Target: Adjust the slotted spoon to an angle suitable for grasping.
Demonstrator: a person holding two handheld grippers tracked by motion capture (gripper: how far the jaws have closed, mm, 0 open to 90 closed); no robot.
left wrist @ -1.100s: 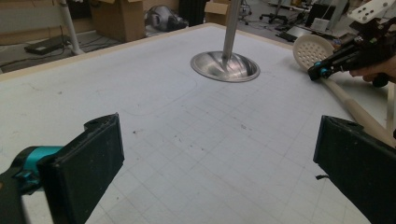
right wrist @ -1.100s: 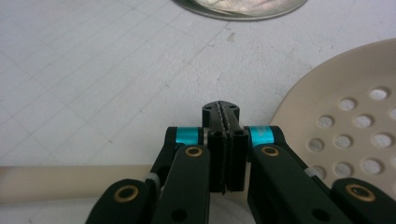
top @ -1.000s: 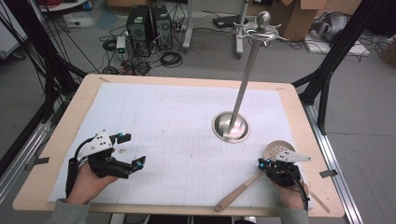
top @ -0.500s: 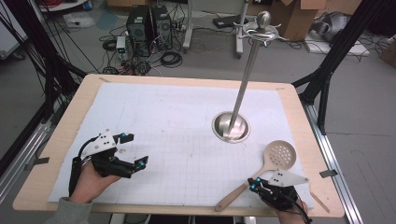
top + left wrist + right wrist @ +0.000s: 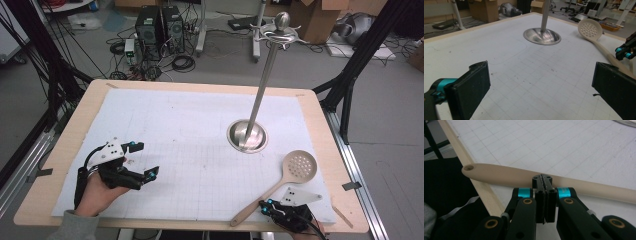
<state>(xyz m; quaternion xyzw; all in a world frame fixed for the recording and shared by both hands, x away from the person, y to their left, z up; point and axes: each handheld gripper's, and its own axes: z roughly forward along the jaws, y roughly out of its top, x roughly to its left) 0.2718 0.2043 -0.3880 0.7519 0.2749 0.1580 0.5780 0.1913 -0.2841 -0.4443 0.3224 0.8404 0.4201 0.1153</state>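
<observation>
The slotted spoon [image 5: 280, 187], judged light, rigid and smooth, lies flat near the counter's [image 5: 60, 150] right front edge and is best gripped mid-handle, where the right gripper [image 5: 545, 180] sits closed and empty, the left gripper [image 5: 141, 160] being wide open.

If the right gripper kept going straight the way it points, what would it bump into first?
Most likely the slotted spoon: its wooden handle lies straight across the shut tips of the right gripper, very close. Whether they already touch is unclear.
</observation>
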